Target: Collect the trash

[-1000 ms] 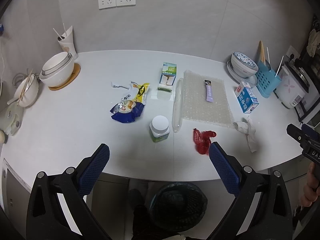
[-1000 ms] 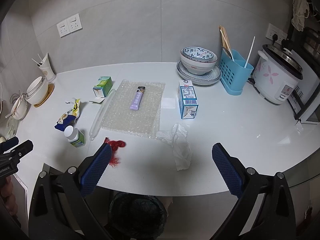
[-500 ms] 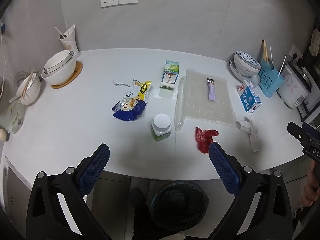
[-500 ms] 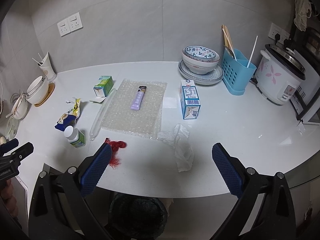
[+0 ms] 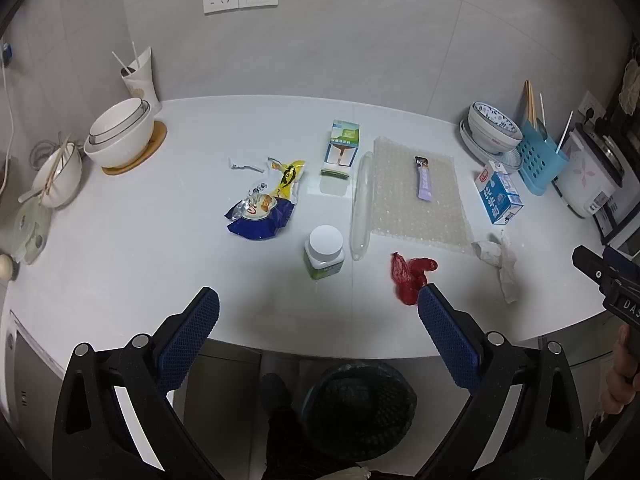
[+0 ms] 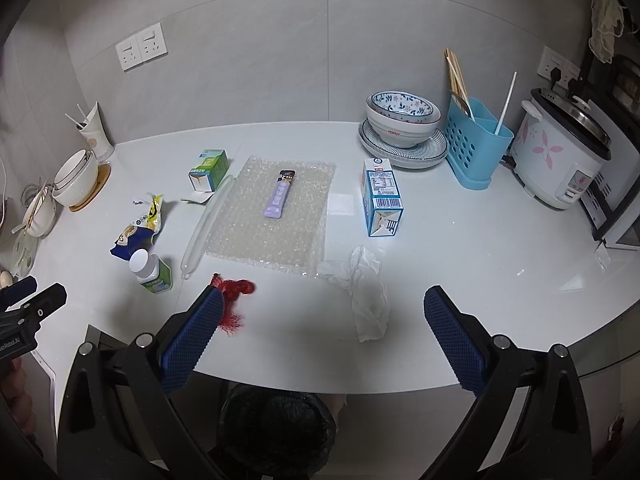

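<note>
Both grippers, left (image 5: 318, 306) and right (image 6: 320, 306), are held spread and empty over the near counter (image 6: 460, 248) edge. Just ahead of the right lies a tissue (image 6: 366, 290): soft, light, best pinched at its bunched middle. Open room is left rightward; the bin (image 6: 272, 428) sits below.
</note>
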